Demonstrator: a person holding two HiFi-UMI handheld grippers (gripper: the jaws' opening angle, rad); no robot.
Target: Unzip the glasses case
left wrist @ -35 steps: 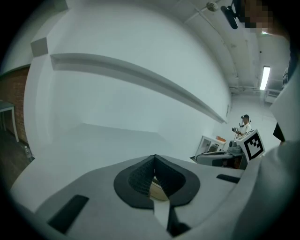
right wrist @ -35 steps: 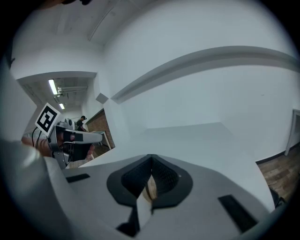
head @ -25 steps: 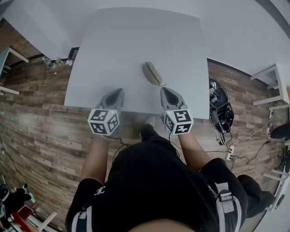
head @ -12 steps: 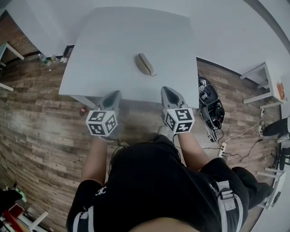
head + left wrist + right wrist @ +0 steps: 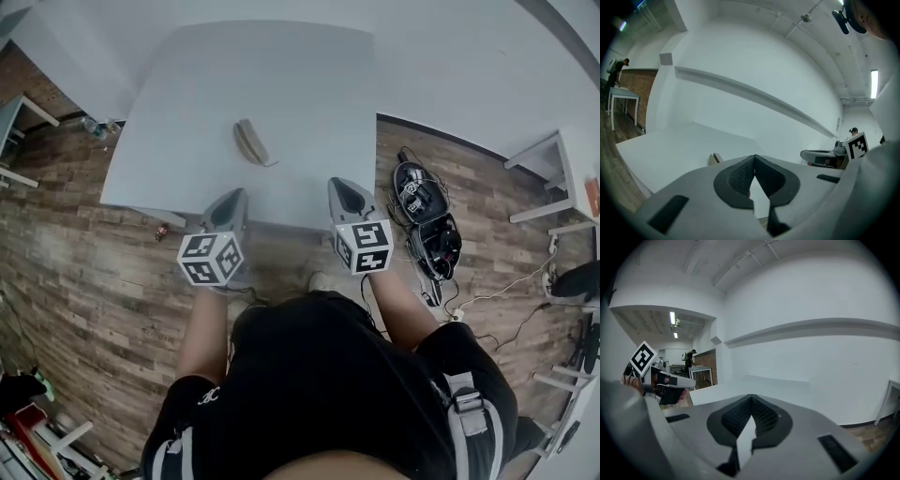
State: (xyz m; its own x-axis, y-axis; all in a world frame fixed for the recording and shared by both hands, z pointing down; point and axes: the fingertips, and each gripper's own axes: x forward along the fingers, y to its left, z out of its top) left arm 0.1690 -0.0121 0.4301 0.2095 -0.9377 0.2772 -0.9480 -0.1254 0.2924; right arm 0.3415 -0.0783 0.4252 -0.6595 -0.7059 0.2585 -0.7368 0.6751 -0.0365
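Note:
A beige glasses case (image 5: 250,142) lies on the white table (image 5: 309,84), left of the table's middle; its end (image 5: 714,159) peeks over the left gripper's body in the left gripper view. My left gripper (image 5: 236,194) hangs shut and empty over the table's near edge, below the case. My right gripper (image 5: 342,183) is shut too, with nothing in it, over the near right edge and well right of the case. In both gripper views the tips meet, left (image 5: 754,156) and right (image 5: 751,396).
The table's near edge runs just under both grippers, with wood floor (image 5: 75,253) below it. A black bag and cables (image 5: 424,220) lie on the floor at the right. Small white tables (image 5: 553,173) stand at the far right.
The view has swung right: the case and table slid left in the head view. Both grippers moved with the person and now sit at the table's near edge, still shut.

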